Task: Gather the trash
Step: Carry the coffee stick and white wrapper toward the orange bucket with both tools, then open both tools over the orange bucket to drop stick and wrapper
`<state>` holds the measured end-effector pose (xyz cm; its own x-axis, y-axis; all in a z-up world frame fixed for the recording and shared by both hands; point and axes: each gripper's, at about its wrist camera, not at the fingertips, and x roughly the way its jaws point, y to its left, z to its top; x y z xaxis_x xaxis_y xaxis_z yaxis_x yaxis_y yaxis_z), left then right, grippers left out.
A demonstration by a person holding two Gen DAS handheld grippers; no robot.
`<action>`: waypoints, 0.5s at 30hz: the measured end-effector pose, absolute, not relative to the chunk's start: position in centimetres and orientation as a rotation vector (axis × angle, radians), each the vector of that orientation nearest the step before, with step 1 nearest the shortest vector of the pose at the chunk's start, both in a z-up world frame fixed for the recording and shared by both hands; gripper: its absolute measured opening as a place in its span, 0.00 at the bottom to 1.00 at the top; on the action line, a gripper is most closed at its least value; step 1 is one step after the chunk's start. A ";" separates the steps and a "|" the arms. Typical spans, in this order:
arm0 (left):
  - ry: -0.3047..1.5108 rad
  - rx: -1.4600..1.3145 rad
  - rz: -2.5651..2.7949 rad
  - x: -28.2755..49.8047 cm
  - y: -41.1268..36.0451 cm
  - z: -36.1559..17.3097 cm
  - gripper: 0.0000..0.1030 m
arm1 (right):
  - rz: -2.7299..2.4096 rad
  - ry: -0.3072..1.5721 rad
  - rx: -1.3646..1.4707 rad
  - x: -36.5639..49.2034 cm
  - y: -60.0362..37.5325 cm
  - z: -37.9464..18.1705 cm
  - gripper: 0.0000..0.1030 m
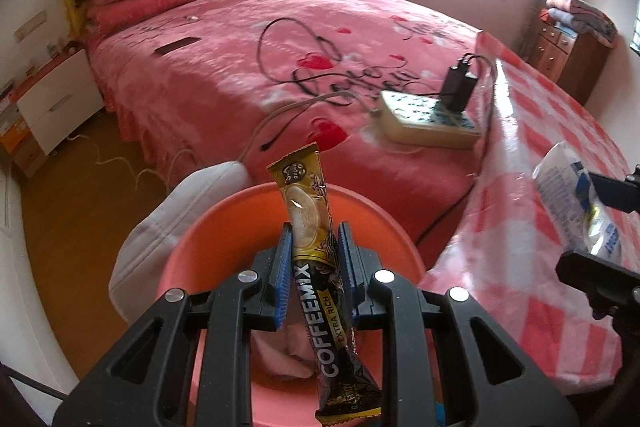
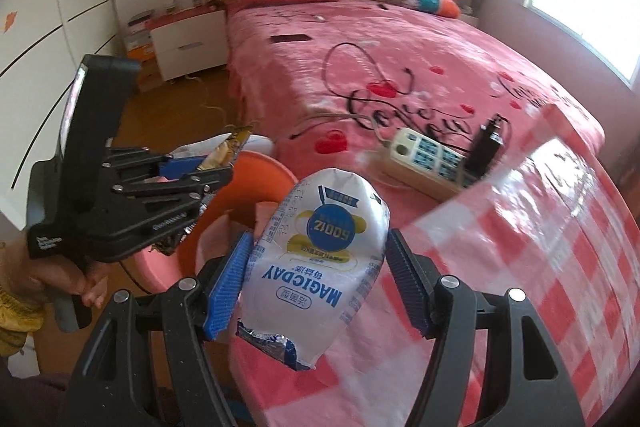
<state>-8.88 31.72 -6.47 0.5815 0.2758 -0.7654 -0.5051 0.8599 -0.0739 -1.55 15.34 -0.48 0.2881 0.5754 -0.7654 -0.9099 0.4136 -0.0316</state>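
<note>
**Both Grippers Loaded, Bin Within Reach**

The step in hand looked like the carry to the bin. The left gripper (image 1: 314, 259) was clamped tight on a Coffeemix sachet (image 1: 316, 247), pinching it about mid-length, its torn gold end sticking up and its dark end hanging below the blue pads (image 1: 282, 267). In the left wrist view the sachet stood directly over the mouth of the pink trash bin (image 1: 224, 219). The right gripper (image 2: 316, 279) held a white Magicday pouch (image 2: 320, 259), its jaws partly spread and both pads pressing the pouch's sides, the ragged opened end pointing back toward the camera. That pouch hung over the corner of the checked pink tablecloth (image 2: 560, 267), just beside the bin (image 2: 272, 167) but not yet above it.

The next move, by my reading, called for the left jaws to part so the sachet dropped straight in, and for the right hand to swing leftward across the rim before letting go; released where it was, the pouch would likely land on the cloth.

The bin itself sat between the bed (image 1: 280, 39) and the table. It held something pale pink at the bottom, possibly a liner or crumpled wrapper; I could not tell which. A white cloth (image 1: 160, 223) draped against its far left side.
</note>
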 end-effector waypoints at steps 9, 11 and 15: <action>0.888 -0.344 0.513 -9.8 33.8 -9.2 0.23 | 1.126 0.729 -0.599 -3.6 18.7 -1.4 0.66; 0.895 -0.345 0.516 -9.9 33.9 -9.5 0.23 | 1.133 0.726 -0.612 -3.9 19.1 -1.8 0.66; 0.909 -0.351 0.520 -9.9 34.2 -10.2 0.23 | 1.140 0.731 -0.624 -4.0 19.7 -2.2 0.66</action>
